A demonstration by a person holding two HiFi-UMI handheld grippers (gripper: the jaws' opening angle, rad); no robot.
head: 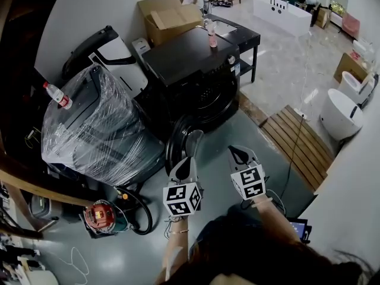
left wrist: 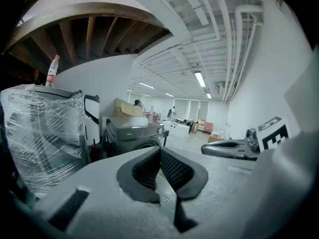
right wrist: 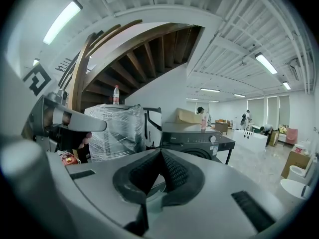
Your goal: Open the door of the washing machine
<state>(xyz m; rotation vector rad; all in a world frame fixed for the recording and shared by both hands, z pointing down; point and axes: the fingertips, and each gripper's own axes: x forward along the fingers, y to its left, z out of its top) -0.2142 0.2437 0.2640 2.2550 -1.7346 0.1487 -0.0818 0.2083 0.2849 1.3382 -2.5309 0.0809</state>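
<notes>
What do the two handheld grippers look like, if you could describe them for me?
The left gripper and the right gripper both have smooth, pale grey moulded bodies that taper towards the front. Their black pads have a cross-hatched texture. Each gripper carries a white cube printed with black square markers.

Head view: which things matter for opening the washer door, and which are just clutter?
Job:
washing machine
round door
left gripper and right gripper, both with fingers together and empty

Lying about:
plastic-wrapped appliance
water bottle on top of it
cardboard box
pink bottle
wooden pallet
white toilet
</notes>
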